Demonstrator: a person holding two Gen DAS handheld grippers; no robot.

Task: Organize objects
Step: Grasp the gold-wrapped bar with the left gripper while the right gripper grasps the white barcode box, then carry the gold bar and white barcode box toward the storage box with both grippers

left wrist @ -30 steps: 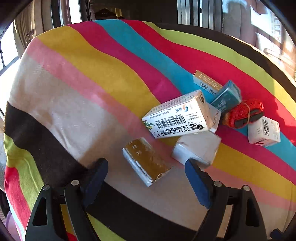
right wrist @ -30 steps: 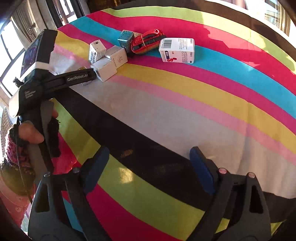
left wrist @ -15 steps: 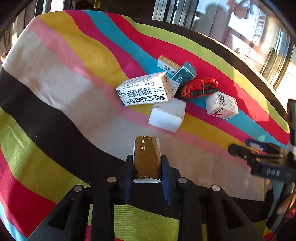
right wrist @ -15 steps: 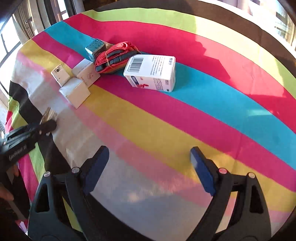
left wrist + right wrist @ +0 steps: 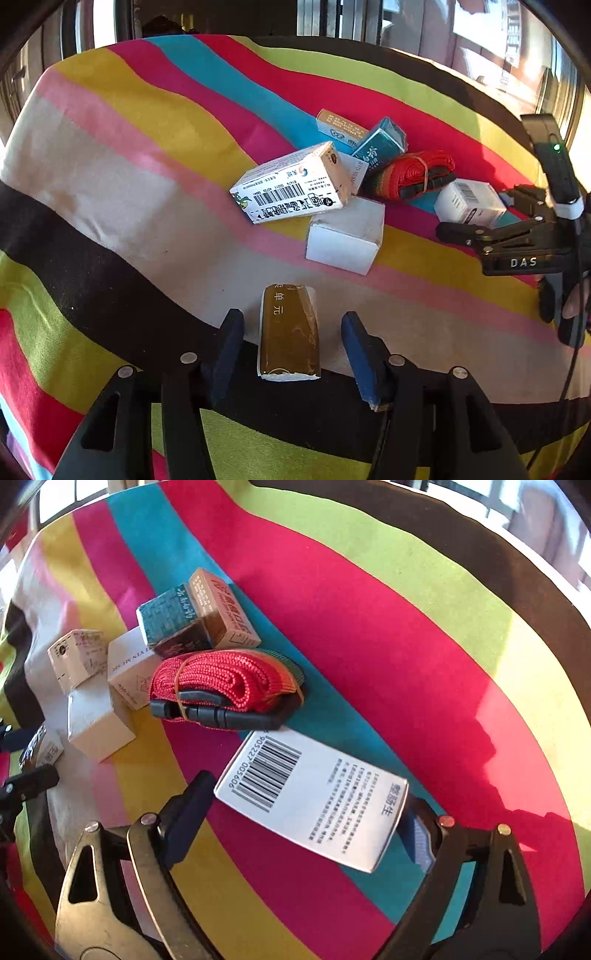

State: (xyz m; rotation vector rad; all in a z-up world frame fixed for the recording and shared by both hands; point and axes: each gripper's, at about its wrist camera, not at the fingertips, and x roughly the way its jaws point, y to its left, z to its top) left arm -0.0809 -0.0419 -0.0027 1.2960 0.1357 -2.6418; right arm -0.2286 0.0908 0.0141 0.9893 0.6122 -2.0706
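The white barcode box point(image 5: 314, 797) lies on the striped surface point(image 5: 369, 635) between your right hand-held gripper point(image 5: 306, 812)'s wide-open jaws, unpressed. The smaller brown packet point(image 5: 289, 332) sits untouched between your left hand-held gripper point(image 5: 291, 343)'s opening jaws.

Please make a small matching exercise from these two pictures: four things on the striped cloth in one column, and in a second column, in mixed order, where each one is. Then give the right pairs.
Things
1. flat brown-faced packet
2. white box with a barcode and blue text
3. rolled red woven strap with a black buckle
4. teal box

Places
A. lying on the turquoise stripe, just beyond the white barcode box
B. between the opening left gripper fingers, not touched
C. leaning on an orange-brown box
D. between the wide fingers of the right gripper

Pairs: 1-B, 2-D, 3-A, 4-C
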